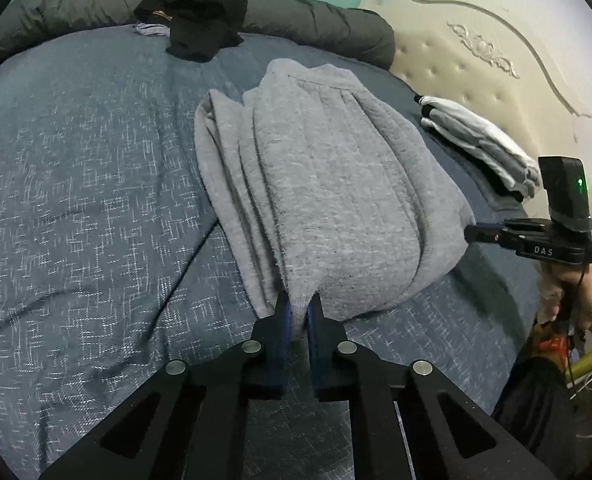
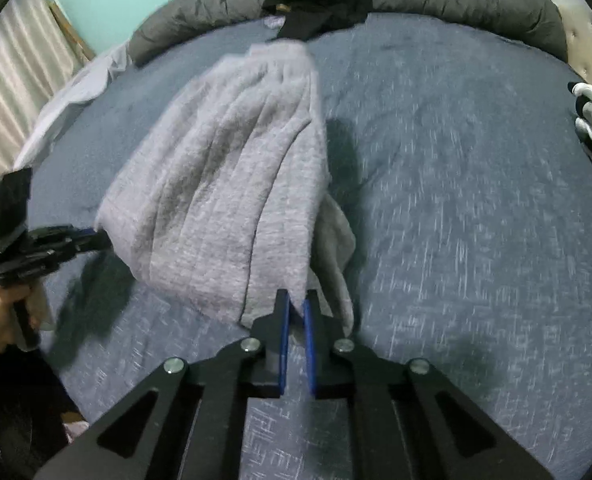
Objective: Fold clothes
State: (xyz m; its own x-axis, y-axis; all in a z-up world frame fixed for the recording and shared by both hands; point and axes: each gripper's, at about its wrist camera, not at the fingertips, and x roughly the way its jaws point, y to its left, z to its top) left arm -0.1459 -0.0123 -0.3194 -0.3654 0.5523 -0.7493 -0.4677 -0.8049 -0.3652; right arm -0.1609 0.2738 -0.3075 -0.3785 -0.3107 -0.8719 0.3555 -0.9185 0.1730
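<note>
A light grey knitted garment (image 1: 328,184) lies lengthwise on the blue bedspread (image 1: 88,184), folded into a long strip. My left gripper (image 1: 299,306) is shut on its near left corner, with grey cloth pinched between the blue pads. In the right wrist view the same garment (image 2: 224,184) runs away from me, and my right gripper (image 2: 297,305) is shut on its near right corner. Each view shows the other gripper at the side: the right one (image 1: 536,236) with a hand under it, the left one (image 2: 44,244) at the cloth's left corner.
A black garment (image 1: 200,16) is heaped at the far side on a rolled dark grey duvet (image 1: 316,20). A folded stack of white, grey and black clothes (image 1: 480,144) sits at the bed's right edge by the cream headboard (image 1: 476,52). A curtain (image 2: 12,72) hangs at the left.
</note>
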